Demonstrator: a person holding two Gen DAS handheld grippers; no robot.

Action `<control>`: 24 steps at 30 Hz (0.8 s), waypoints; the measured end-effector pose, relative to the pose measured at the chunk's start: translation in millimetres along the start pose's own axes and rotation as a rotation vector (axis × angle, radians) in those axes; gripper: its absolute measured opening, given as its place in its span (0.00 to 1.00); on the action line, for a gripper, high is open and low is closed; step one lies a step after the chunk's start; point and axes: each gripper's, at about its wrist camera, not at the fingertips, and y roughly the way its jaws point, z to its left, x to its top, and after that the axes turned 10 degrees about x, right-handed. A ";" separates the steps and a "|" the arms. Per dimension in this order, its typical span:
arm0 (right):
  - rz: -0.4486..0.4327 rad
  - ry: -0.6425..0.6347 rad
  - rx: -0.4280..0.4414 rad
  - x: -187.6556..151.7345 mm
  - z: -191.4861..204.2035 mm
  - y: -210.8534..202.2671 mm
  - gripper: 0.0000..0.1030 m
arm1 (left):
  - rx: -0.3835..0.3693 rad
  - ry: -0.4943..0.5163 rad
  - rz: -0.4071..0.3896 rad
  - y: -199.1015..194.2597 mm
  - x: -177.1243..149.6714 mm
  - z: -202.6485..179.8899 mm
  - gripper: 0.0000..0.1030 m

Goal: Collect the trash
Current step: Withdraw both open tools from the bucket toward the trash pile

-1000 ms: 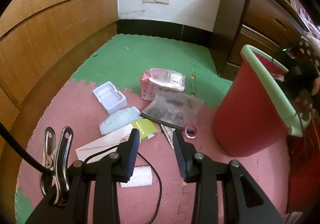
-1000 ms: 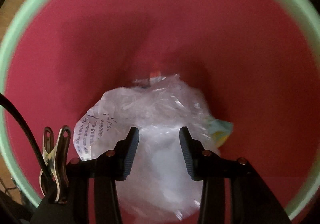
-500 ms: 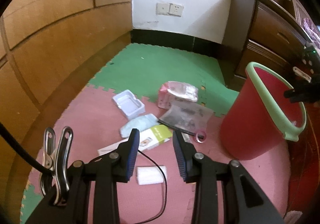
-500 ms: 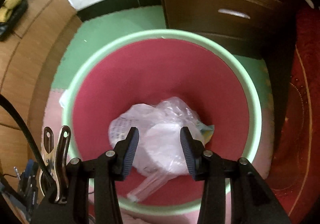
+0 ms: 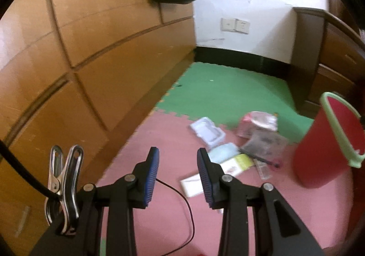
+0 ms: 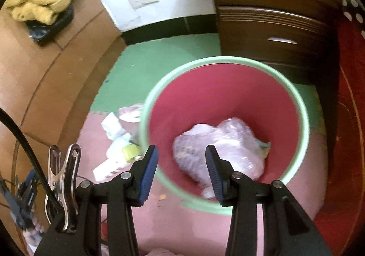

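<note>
Trash on the floor: in my left view a loose heap lies at 4 o'clock on the pink foam mat (image 5: 159, 142): a white plastic tray (image 5: 208, 132), a pink packet (image 5: 257, 122), a clear bag with dark contents (image 5: 264, 145), a pale blue pouch (image 5: 220, 153) and a green-and-white card (image 5: 237, 163).
Bin: the red bin with pale green rim (image 6: 228, 61) stands just right of the heap, at 3 o'clock in my left view.
Trash in the bin: a crumpled clear plastic bag (image 6: 228, 137) lies on the bottom.
My right gripper (image 6: 181, 171): above the bin, pointing down into it; the blue pads are apart, nothing is between them.
My left gripper (image 5: 178, 178): above the mat, jaws partly apart and holding nothing.
Wire: a thin red wire (image 5: 182, 199) curls on the mat under my left gripper.
Around: wooden cabinet panels (image 5: 91, 62) at 9 o'clock, dark drawers (image 6: 273, 27) at 1 o'clock behind the bin.
</note>
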 end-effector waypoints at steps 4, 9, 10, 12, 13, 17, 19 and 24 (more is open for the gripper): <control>-0.019 -0.038 0.049 -14.8 21.8 1.4 0.43 | 0.028 -0.019 0.014 6.1 -3.2 19.7 0.35; -0.030 -0.094 0.084 -33.6 50.8 4.7 0.43 | -0.016 -0.052 0.088 24.4 -15.9 24.4 0.35; -0.028 -0.113 0.091 -38.9 58.6 6.9 0.43 | -0.030 -0.055 0.102 28.0 -18.3 22.4 0.35; -0.025 -0.139 0.100 -46.9 67.9 10.4 0.43 | -0.060 -0.063 0.136 35.6 -24.4 17.4 0.35; -0.026 -0.156 0.106 -52.6 74.4 13.3 0.43 | -0.077 -0.066 0.156 40.0 -28.0 13.7 0.35; -0.019 -0.203 0.108 -71.0 88.5 28.1 0.43 | -0.133 -0.066 0.231 54.7 -40.8 -3.8 0.35; -0.016 -0.231 0.098 -80.4 93.6 38.0 0.43 | -0.166 -0.068 0.275 62.1 -47.0 -14.0 0.35; 0.012 -0.268 0.086 -100.9 98.2 67.2 0.43 | -0.208 -0.085 0.364 75.9 -58.7 -36.8 0.35</control>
